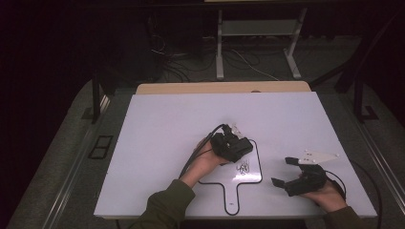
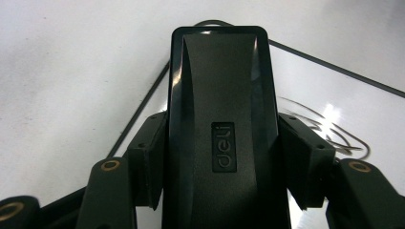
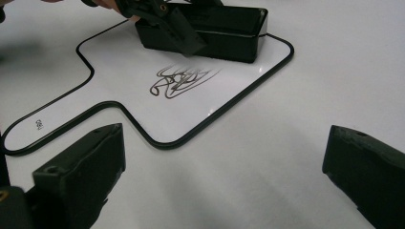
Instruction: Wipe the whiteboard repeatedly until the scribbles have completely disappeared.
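My left gripper point(image 1: 237, 149) clamps the black deli eraser point(image 2: 222, 124) across its stiff, light sides, near the whiteboard's point(image 3: 229, 98) far edge; the glossy plastic may slip. My right gripper point(image 1: 292, 172) idles, jaws apart; scribble point(image 3: 181, 78) unwiped.

Black eraser point(image 2: 218, 119) on scribbled whiteboard point(image 3: 200, 109)

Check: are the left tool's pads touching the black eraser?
Touching. The left gripper view shows both pads pressed against the sides of the eraser.
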The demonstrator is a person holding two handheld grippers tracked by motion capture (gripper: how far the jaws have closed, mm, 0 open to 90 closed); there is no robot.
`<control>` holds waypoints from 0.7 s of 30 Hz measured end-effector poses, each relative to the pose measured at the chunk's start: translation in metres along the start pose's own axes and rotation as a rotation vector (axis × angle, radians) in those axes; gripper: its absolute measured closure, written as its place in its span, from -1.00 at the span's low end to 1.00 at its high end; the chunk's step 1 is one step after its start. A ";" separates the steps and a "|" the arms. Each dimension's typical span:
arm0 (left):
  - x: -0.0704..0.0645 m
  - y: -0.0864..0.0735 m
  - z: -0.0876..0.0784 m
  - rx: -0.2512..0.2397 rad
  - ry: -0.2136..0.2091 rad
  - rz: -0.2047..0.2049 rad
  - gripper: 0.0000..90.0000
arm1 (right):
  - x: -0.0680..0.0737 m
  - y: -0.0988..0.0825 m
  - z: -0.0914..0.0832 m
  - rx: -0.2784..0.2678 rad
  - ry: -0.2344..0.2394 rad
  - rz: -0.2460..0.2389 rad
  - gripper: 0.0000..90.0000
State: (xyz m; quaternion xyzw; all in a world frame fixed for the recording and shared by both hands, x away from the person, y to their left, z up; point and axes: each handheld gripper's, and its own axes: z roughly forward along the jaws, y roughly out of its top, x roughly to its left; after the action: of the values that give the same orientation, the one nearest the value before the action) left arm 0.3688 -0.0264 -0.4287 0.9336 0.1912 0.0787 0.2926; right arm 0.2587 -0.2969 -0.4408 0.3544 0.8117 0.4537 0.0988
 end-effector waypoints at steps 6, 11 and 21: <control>-0.016 0.003 0.001 0.009 -0.022 0.043 -0.13 | 0.000 0.000 0.000 0.001 -0.001 0.001 -1.00; -0.035 0.002 0.002 -0.016 -0.058 0.008 -0.13 | 0.000 0.000 -0.001 -0.003 -0.001 -0.001 -1.00; -0.043 0.000 0.000 -0.020 -0.065 0.030 -0.13 | 0.001 0.001 -0.001 -0.005 0.000 -0.004 -1.00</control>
State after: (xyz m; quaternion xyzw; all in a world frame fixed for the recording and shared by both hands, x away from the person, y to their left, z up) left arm 0.3300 -0.0439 -0.4304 0.9355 0.1666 0.0548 0.3068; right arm 0.2578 -0.2971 -0.4394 0.3525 0.8114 0.4553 0.1008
